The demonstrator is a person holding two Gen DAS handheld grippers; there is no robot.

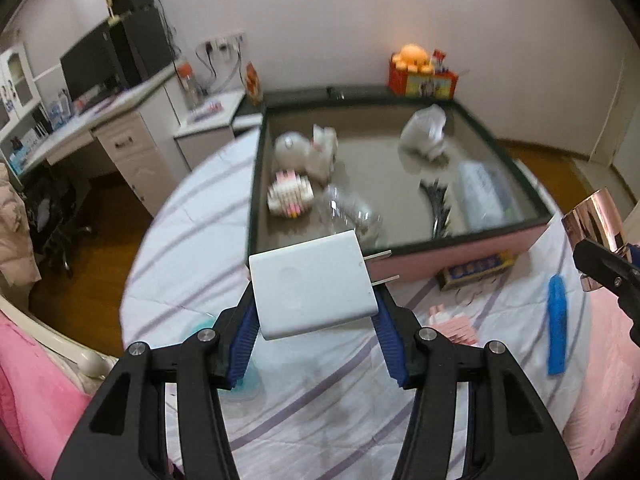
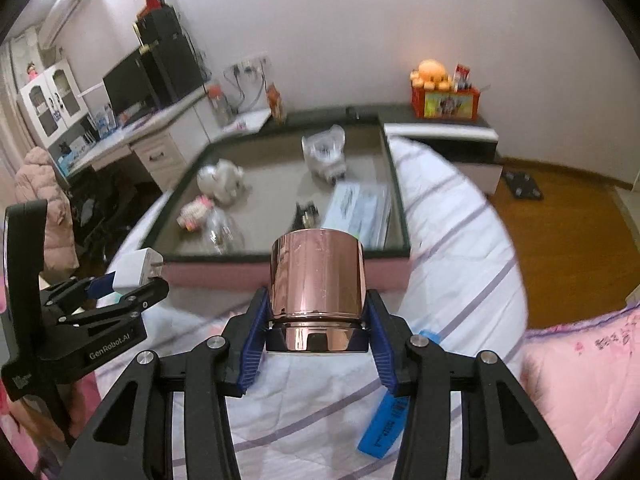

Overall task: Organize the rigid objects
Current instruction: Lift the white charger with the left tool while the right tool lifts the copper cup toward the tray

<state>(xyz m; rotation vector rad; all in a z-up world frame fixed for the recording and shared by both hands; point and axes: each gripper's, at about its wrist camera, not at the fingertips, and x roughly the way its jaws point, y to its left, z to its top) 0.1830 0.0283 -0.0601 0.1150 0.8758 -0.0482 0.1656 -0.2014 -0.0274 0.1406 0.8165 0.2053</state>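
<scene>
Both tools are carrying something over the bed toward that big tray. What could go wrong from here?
The shiny copper cup looks slick, and the right tool pinches it only near its base, so it might tip or slip out. The white charger in the left tool has bare prongs pointing forward that could snag. The tray is already cluttered, so a drop might knock the clear plastic pieces.

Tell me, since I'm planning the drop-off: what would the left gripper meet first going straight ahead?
Probably the near pink wall of the large shallow tray; the held white plug adapter leads, prongs toward it. Height is unclear, so it might clear the rim.
</scene>
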